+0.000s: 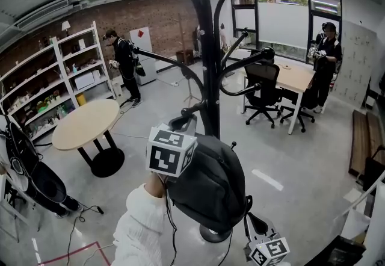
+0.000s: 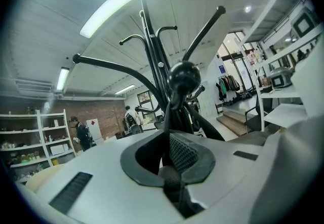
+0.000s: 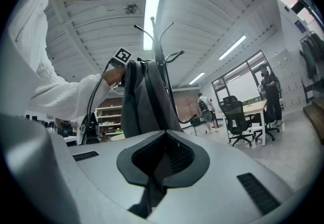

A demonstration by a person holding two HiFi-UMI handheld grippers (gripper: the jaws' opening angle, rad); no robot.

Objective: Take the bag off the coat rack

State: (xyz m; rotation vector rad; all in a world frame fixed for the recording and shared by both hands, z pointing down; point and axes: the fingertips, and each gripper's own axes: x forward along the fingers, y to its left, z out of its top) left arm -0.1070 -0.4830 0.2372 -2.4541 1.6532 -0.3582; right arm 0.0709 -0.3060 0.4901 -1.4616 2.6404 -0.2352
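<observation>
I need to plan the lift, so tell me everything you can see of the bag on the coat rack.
The bag is a black fabric backpack, rounded and bulging. It hangs upright against the pole of the coat rack. Its narrow top strap runs up to a ball-tipped arm of the rack. The left hand-held gripper is shut on that strap just under the ball.

White ribbed sleeve (image 1: 139, 225); grey left claw (image 2: 174, 163) and right claw (image 3: 162, 159), black-padded, bearing black-and-white marker cubes (image 1: 171, 150).
</observation>
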